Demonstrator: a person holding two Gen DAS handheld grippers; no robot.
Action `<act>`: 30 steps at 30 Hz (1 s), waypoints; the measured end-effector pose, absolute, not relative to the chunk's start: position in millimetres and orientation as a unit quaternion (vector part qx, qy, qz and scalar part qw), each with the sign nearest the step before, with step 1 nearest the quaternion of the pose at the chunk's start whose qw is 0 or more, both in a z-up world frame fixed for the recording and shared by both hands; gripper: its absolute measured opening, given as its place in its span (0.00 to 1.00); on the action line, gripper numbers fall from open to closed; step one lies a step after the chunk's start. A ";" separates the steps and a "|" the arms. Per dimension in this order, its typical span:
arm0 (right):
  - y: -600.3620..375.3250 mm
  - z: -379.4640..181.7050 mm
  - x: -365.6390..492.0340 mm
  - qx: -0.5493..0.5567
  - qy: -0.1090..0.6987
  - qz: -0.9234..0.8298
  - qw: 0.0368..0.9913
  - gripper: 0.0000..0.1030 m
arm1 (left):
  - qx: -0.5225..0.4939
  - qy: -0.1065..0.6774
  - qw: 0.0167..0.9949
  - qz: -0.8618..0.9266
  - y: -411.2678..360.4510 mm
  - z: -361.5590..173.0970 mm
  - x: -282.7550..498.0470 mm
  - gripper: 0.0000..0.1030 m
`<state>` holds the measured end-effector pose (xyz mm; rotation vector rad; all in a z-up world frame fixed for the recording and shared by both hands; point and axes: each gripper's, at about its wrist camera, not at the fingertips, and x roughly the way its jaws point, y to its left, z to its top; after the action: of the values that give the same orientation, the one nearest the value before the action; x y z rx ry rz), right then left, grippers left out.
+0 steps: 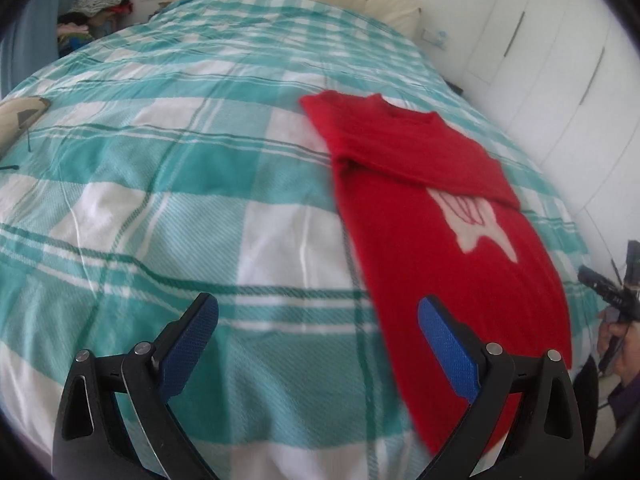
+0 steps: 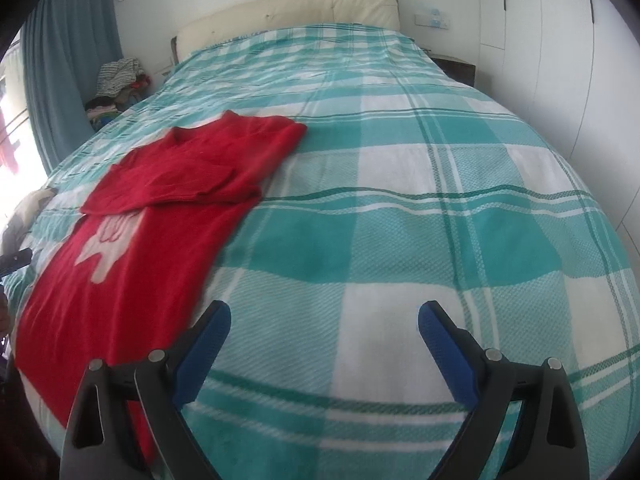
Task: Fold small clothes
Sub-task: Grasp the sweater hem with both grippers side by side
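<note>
Both tongs spread wide, nothing pinched. L gripper: blue pads apart, hovering over the bedspread; its right finger overlaps the red garment's near hem in L wrist view, contact not confirmable. R gripper: fingers apart w/ bare checked cloth between them; its left finger sits just beside the garment's edge at ~9 o'clock.

Red sweater lies flat on bed, at 1–3 o'clock from L gripper, 9–11 o'clock from R gripper. Sleeves folded across the chest, partly covering a white motif. Neckline points toward the headboard.

Teal/white checked bedspread covers the whole bed. Cream padded headboard at 12 o'clock. Clothes pile at 10 o'clock by a blue curtain. White wardrobe doors at 2 o'clock in L view. Person's hand on R tool at L view's 3 o'clock edge.
</note>
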<state>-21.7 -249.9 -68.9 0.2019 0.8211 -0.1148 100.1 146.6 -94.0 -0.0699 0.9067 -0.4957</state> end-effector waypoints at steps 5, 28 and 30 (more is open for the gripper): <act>-202.0 -76.3 -60.9 0.169 0.425 0.035 0.889 0.91 | -0.028 0.462 0.845 -0.269 121.4 -106.8 42.9 0.85; -155.1 -95.7 -78.0 0.203 0.466 0.089 0.857 0.04 | -0.088 0.500 0.815 -0.280 131.4 -109.4 10.2 0.04; -159.3 -96.2 -78.6 0.214 0.461 0.089 0.856 0.04 | -0.097 0.502 0.813 -0.279 131.3 -109.5 12.6 0.04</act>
<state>-78.6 -159.3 -96.2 0.4493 0.9694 0.1875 12.6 131.3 -109.5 -0.2071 1.0709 -0.5956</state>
